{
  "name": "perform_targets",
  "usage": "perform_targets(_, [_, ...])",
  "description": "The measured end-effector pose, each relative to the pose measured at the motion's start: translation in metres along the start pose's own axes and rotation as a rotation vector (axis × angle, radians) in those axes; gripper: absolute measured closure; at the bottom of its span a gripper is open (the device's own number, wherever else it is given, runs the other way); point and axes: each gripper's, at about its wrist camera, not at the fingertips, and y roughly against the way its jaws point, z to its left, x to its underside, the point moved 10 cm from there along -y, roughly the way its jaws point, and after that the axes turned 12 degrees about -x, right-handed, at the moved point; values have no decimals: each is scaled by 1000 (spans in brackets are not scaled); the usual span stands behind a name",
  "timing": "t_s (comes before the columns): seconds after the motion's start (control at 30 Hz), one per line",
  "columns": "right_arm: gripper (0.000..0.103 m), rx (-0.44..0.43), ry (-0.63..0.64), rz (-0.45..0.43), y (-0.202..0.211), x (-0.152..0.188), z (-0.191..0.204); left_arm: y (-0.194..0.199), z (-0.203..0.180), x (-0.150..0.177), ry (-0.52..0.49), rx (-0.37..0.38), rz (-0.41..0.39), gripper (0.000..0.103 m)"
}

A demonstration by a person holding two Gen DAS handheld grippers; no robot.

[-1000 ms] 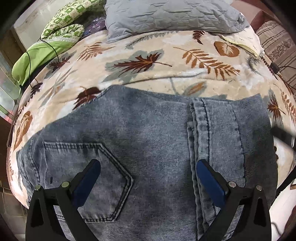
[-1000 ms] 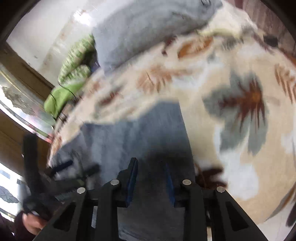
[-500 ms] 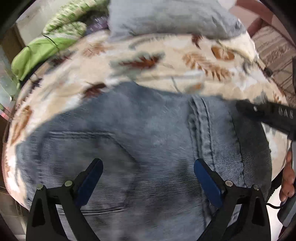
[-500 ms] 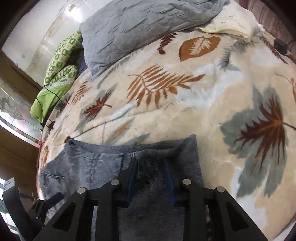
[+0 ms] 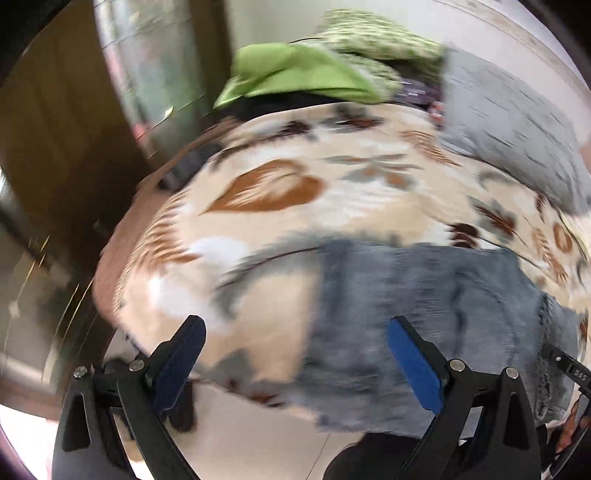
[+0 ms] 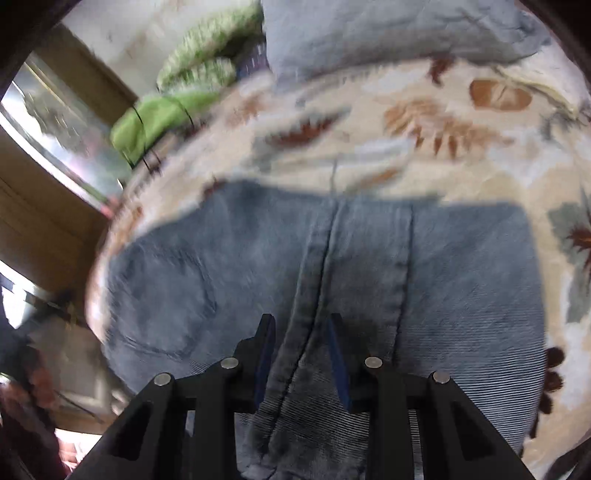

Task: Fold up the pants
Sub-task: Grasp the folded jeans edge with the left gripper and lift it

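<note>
holding folded jeans [image 6: 461,295] at the seam in our right gripper [image 6: 301,354], clamped; left gripper [image 5: 295,354] wide apart, empty, over blanket [image 5: 369,192].

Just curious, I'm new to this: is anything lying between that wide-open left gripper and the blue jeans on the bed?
Nothing visible does. The left gripper hangs open over the leaf-patterned beige blanket, with the folded blue denim jeans directly beside it.

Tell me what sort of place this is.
Most likely a bedroom: the jeans lie on a bed under a leaf-print blanket, with a grey quilted pillow and green bedding piled at its far end.
</note>
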Motion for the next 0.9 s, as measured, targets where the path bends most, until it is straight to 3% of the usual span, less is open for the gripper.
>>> perform_targets(0.1, [68,-13,3,-10,5,-4,12,-13,28,12,57,11,42,4])
perform_targets(0.2, [68,-56,49,-39,8,-7,36,-26,34,29,98,74,94,4])
perform_targets(0.37, [68,-99,141,-77,1,3,77,-33,16,65,104,196,185,4])
perform_targets(0.57, [72,-59,181,-6,-31,24,93,-42,2,98,192,324,290,18])
perform_targets(0.9, [72,-68,221,-3,-44,26,107,-45,-26,122,300,463,350,19])
